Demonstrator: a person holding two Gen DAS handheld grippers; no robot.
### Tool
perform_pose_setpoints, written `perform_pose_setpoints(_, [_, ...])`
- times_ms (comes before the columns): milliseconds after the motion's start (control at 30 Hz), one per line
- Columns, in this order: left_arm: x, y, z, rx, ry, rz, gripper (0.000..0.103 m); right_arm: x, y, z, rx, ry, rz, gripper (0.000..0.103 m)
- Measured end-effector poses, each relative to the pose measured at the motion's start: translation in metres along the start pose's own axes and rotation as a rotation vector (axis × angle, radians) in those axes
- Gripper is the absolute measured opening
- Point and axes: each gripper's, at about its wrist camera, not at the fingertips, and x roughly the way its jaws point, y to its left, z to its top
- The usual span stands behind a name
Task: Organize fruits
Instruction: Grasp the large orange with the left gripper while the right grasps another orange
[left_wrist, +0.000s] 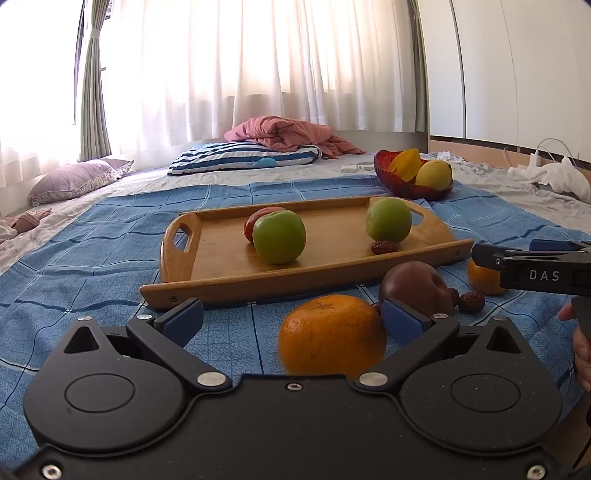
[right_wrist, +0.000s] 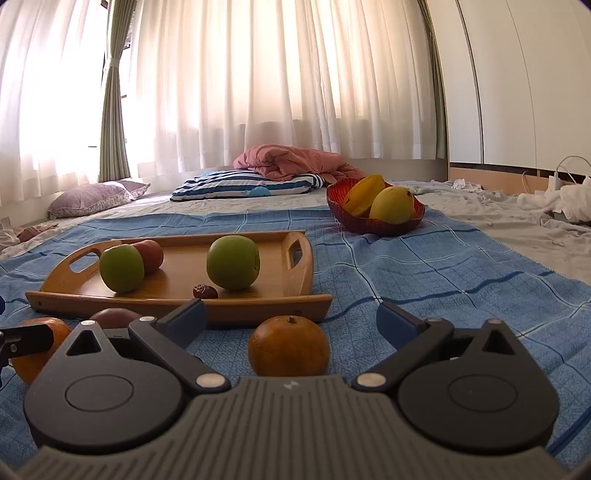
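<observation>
**Here, two open grippers over oranges on a bed**

Both point forward and slightly downward, low over the blue blanket (left_wrist: 92, 236). The left gripper (left_wrist: 291, 317) has its jaws spread wide, an orange (left_wrist: 331, 334) between them, unpressed. The right gripper (right_wrist: 291, 317) is likewise spread around another orange (right_wrist: 289, 345), untouched. "DAS" is printed on the right gripper's side. Beyond, the wooden tray (left_wrist: 221, 258) holds two green apples, a red fruit and a date.

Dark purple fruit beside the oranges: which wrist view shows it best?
The left wrist view: the dark purple fruit sits mostly exposed behind the orange, its dimpled end visible. The right wrist view shows only its top above that gripper's own linkage.
</observation>
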Motion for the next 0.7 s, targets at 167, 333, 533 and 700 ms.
perform_pose_setpoints(167, [-0.006,-0.008,-0.003,0.035,-0.009,-0.013,0.103,0.002,-0.004,-0.007,0.03,0.012,-0.004,0.103])
perform_pose_setpoints(333, [-0.012,-0.01,-0.005,-0.002,-0.022,-0.017,0.103,0.009,-0.003,-0.011,0.03,0.046,-0.012,0.103])
perform_pose_setpoints(533, [-0.011,-0.015,-0.007,-0.011,-0.012,-0.02,0.103,0.013,-0.003,-0.015,0.036,0.063,-0.013,0.103])
perform_pose_setpoints(700, [-0.006,-0.018,-0.009,-0.011,0.011,-0.024,0.102,0.016,-0.005,-0.017,0.056,0.077,-0.018,0.103])
